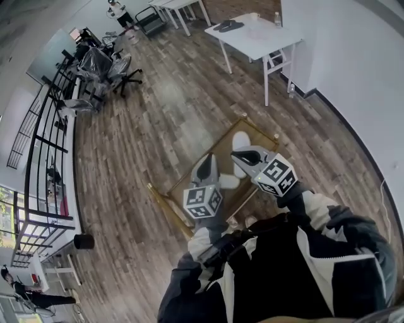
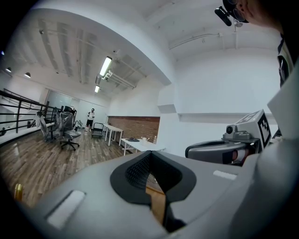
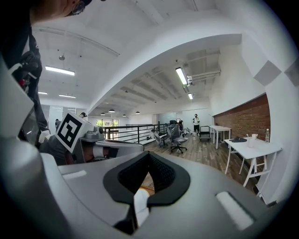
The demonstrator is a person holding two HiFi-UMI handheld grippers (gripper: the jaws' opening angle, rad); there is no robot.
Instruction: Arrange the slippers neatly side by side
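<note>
A white desk [image 1: 259, 39] stands on the wood-plank floor [image 1: 158, 120], close to a white wall [image 1: 353, 69] with a dark baseboard. Beyond the desk runs a brick wall [image 1: 243, 7], with more white tables [image 1: 180, 7] and a black cart [image 1: 150, 22] near it. Well to the desk's left, plastic-wrapped office chairs [image 1: 104, 66] cluster by a black railing [image 1: 41, 139]. Far from the desk, beside the railing, sits a black bin [image 1: 83, 241]. Fluorescent tubes [image 2: 105, 66] light the white ceiling.

The left tool [image 1: 206, 163] hides most of one slipper [image 1: 229, 182].
</note>
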